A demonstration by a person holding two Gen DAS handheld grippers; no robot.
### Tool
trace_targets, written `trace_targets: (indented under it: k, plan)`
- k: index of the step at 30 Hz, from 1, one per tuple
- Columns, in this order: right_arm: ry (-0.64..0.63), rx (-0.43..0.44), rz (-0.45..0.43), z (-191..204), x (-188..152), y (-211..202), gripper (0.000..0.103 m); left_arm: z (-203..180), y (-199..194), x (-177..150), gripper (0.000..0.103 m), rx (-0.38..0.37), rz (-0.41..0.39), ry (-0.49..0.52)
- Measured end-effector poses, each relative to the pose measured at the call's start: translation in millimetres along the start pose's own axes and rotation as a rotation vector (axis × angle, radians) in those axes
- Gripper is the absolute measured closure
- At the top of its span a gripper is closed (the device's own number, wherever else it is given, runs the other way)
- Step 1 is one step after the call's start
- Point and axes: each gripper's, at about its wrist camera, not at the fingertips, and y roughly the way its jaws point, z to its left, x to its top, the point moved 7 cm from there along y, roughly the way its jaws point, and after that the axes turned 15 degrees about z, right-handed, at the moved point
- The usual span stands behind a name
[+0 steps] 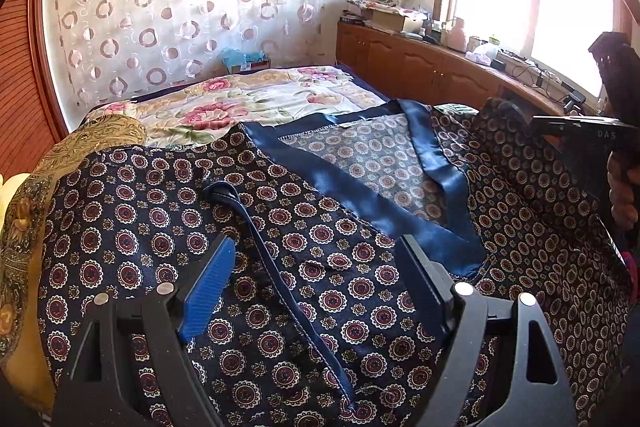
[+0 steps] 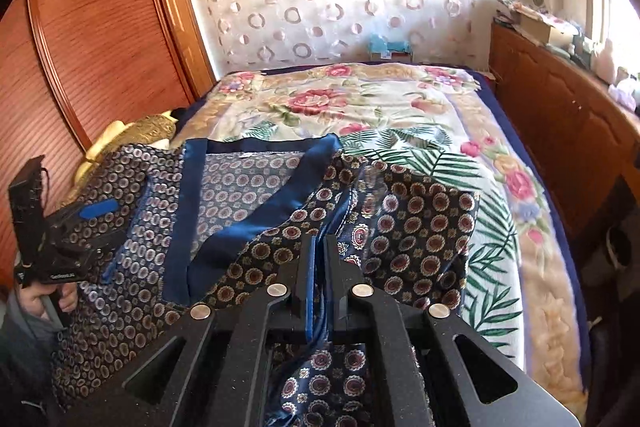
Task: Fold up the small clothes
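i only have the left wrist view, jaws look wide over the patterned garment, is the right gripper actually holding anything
Observer: Yes. In the right wrist view the right gripper is shut on a fold of the patterned garment, with blue piping pinched between the pads.
Operator: which part of it
Observer: The garment's right-hand side, which is lifted off the floral bedspread.
Operator: and my left one, touching cloth?
Observer: From the right wrist view the left gripper sits at the garment's far left edge, jaws apart; I cannot tell whether it touches the cloth.
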Motion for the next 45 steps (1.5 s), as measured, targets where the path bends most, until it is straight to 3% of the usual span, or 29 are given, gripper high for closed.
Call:
trace_targets:
  k: [1, 3, 7, 14, 19, 20, 22, 23, 24, 25, 32, 44, 45]
  plan:
    - [0.005, -0.014, -0.002, -2, 1, 1, 0.072, 0, 0, 0, 0.02, 0.0, 0.0, 0.001]
    - [0.024, -0.051, -0.005, -10, 0, 1, 0.067, 0, 0, 0, 0.02, 0.002, -0.002, 0.003]
    - [0.051, -0.108, 0.025, -22, -10, 5, 0.066, -1, -1, 0, 0.02, 0.009, -0.007, 0.008]
    - [0.058, -0.211, 0.174, -34, -37, 41, 0.066, -3, -1, 0, 0.02, 0.012, -0.006, 0.01]
    - [0.052, -0.232, 0.192, -36, -44, 49, 0.066, -3, 0, 1, 0.02, 0.013, 0.001, 0.011]
    - [0.043, -0.233, 0.19, -34, -44, 50, 0.067, -3, 0, 1, 0.02, 0.013, 0.001, 0.012]
    - [0.02, -0.21, 0.187, -29, -44, 52, 0.082, -4, 1, 1, 0.02, 0.014, 0.002, 0.014]
    - [0.011, -0.206, 0.187, -25, -45, 55, 0.085, -4, 1, 1, 0.02, 0.015, 0.002, 0.015]
    - [0.0, -0.203, 0.186, -25, -45, 53, 0.099, -4, 1, 1, 0.02, 0.016, 0.002, 0.015]
    - [-0.006, -0.201, 0.185, -24, -47, 54, 0.101, -3, 1, 1, 0.02, 0.016, 0.002, 0.015]
    - [0.02, -0.199, 0.132, -40, -54, 30, 0.102, -3, 1, 1, 0.02, 0.017, 0.0, 0.013]
    - [0.113, -0.291, 0.089, -75, -60, -5, 0.102, -1, 2, 0, 0.02, 0.02, 0.002, 0.015]
    - [0.119, -0.298, 0.089, -76, -57, -4, 0.098, -1, 2, 0, 0.02, 0.021, 0.003, 0.015]
